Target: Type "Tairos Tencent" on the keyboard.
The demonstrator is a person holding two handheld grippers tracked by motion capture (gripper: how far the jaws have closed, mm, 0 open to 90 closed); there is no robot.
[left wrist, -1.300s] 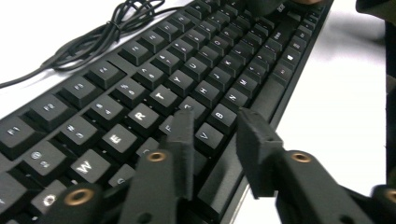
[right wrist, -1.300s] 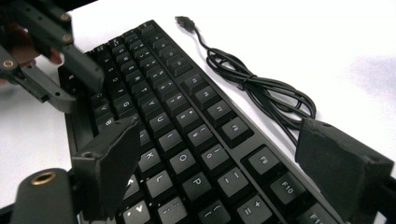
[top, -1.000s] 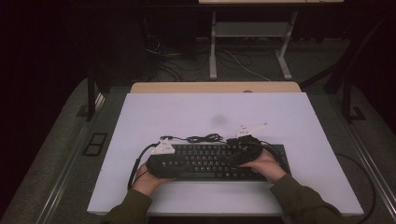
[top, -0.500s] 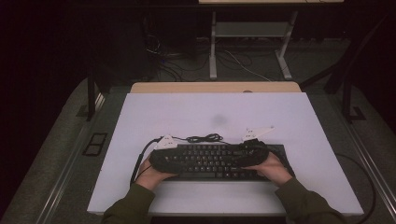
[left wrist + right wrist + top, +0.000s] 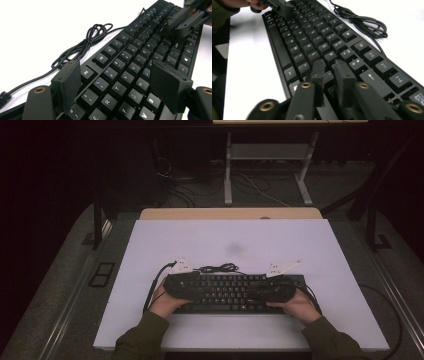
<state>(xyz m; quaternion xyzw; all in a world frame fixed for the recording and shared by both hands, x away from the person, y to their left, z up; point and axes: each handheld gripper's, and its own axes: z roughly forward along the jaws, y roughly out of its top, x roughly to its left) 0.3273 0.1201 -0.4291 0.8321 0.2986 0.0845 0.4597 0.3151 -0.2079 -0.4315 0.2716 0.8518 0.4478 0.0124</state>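
Observation:
A black keyboard (image 5: pixel 235 292) lies flat near the front of the white table (image 5: pixel 225 240), its cable coiled (image 5: pixel 217 268) just behind it. My left gripper (image 5: pixel 197 290) hovers over the keyboard's left end, pointing along the keys. Its jaws (image 5: pixel 116 72) stand open and have just been opening, with key tops showing below the gap and nothing gripped. My right gripper (image 5: pixel 260 292) is low over the right end. Its jaws (image 5: pixel 329 65) have just been closing and are shut to a narrow slit, with nothing visibly between them.
The coiled cable (image 5: pixel 85 42) lies on the table beside the function-key row. Bare white tabletop lies behind the keyboard and on both sides. A wooden strip (image 5: pixel 230 213) edges the table's far side. Beyond it stand metal frame legs (image 5: pixel 228 170) and loose floor cables.
My right hand has shifted a little to the right along the keyboard and slightly toward the front edge. The left hand and the keyboard have stayed put.

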